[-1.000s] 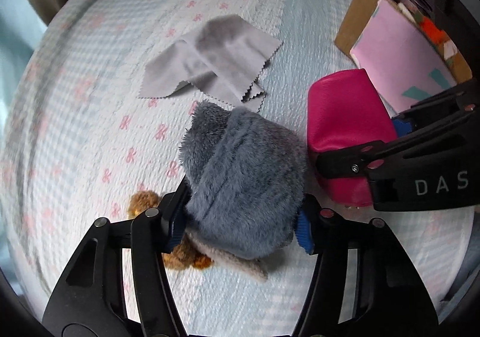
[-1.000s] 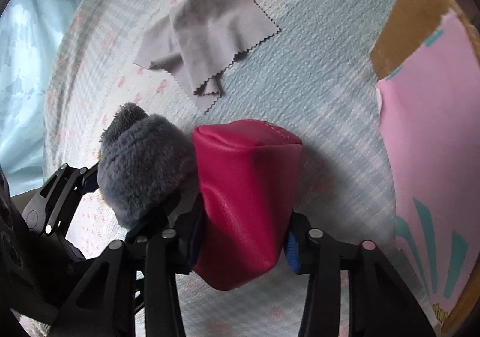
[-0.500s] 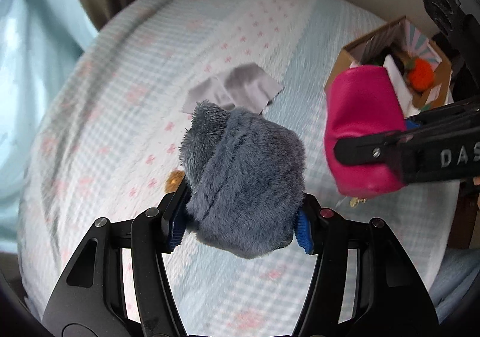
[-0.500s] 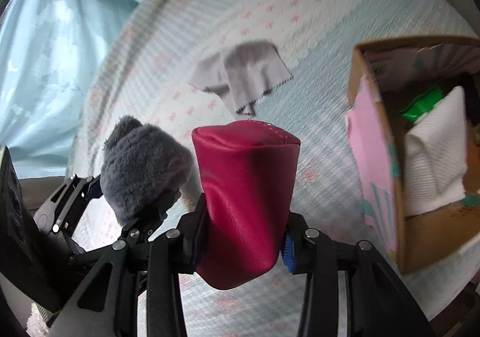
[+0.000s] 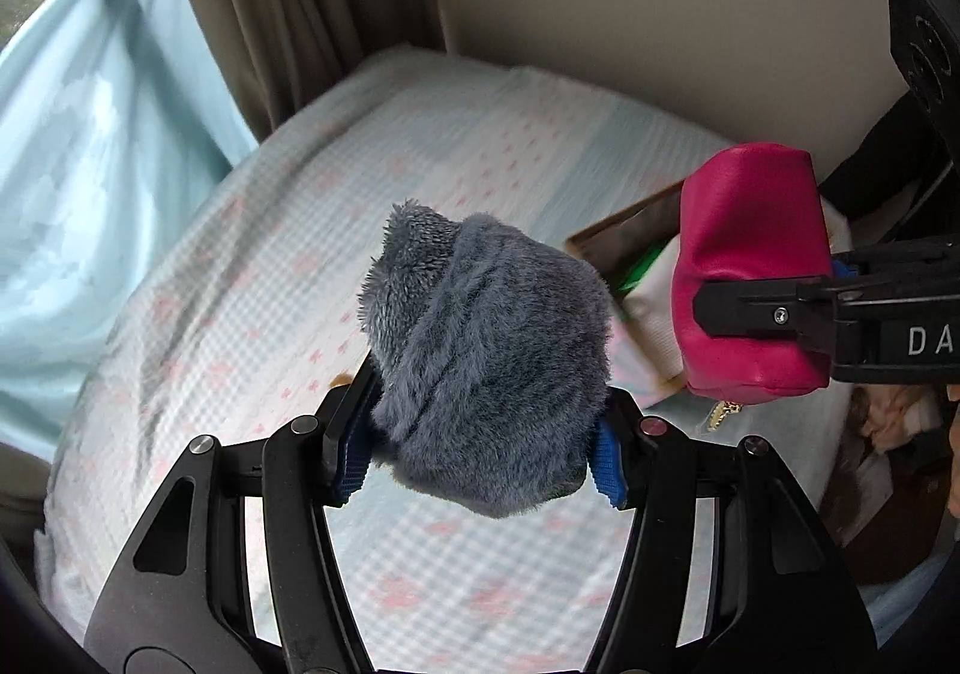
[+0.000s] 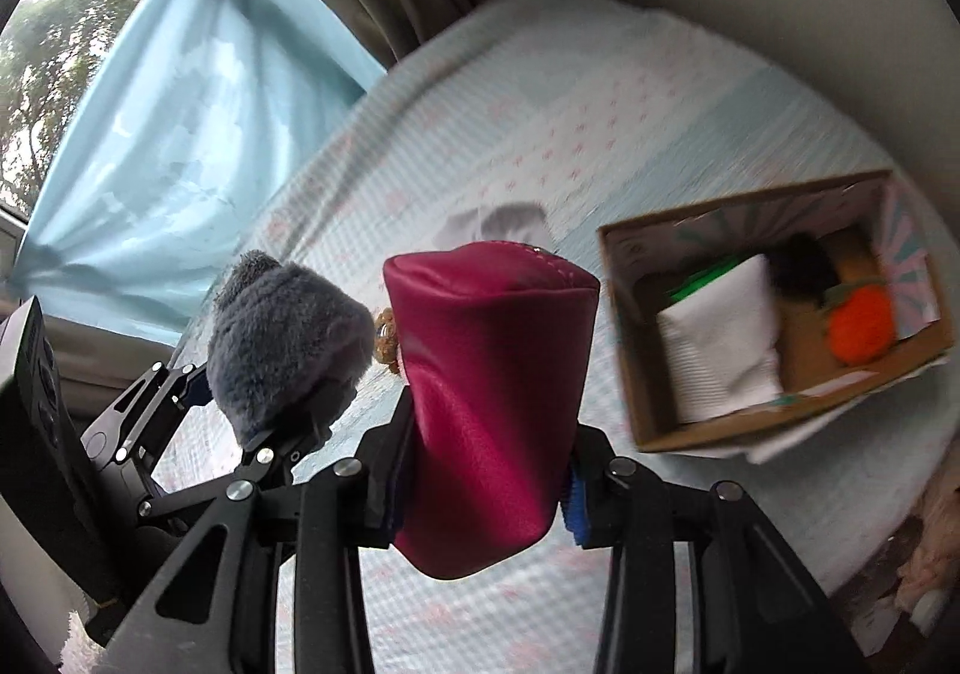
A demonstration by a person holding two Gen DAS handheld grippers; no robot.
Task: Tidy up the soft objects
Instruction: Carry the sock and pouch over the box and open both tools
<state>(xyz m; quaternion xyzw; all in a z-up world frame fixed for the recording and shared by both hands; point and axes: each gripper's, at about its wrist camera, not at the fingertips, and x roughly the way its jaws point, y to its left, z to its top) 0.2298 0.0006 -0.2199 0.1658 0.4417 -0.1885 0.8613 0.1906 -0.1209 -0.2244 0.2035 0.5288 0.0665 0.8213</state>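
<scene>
Left wrist: left gripper (image 5: 483,449) fingers pinching grey plush (image 5: 486,356); right gripper (image 6: 480,485) fingers pinching magenta pouch (image 6: 489,398), both above bed (image 5: 270,278).

A bed (image 6: 630,92) carries everything, covered by a pale blue checked quilt (image 5: 252,278) with small pink motifs. On it, toward the right, sits an open cardboard box (image 6: 672,428). A grey cloth (image 6: 498,221) lies flat on the quilt, left of the box and apart from it. A small brown item (image 5: 343,378) rests on the quilt, mostly hidden.
</scene>
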